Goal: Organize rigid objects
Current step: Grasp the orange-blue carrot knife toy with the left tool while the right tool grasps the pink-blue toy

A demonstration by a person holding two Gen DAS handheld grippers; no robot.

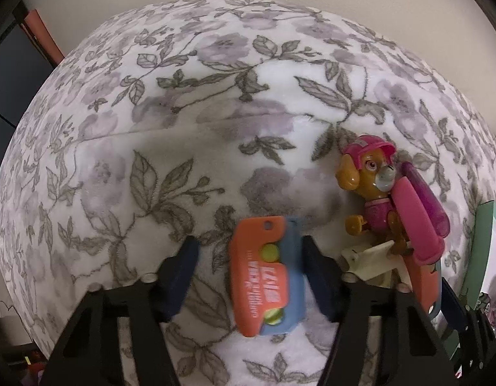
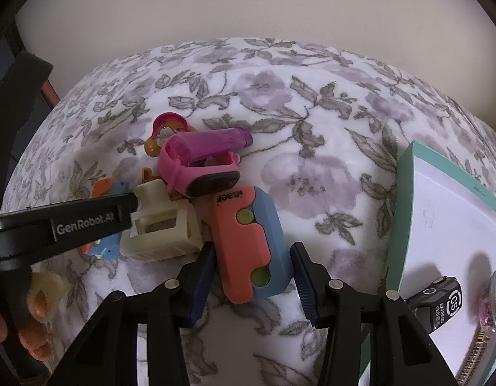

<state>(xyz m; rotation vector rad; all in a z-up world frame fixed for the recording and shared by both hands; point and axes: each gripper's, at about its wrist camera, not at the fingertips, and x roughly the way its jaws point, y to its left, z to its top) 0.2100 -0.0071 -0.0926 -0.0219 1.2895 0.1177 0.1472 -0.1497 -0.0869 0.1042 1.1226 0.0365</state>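
Straddling an orange-and-blue plastic cutter (image 2: 249,244) without touching, the right tongs (image 2: 252,270) gape; the left tongs (image 1: 248,257), lettered "GenRobot.AI", likewise gape around its twin cutter (image 1: 265,273).

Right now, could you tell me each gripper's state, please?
Left gripper: open around a cutter.
Right gripper: open around another cutter.

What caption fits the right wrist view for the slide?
Right gripper straddling an orange-and-blue utility knife on the floral blanket, toy pile beside it, teal-rimmed box at right.
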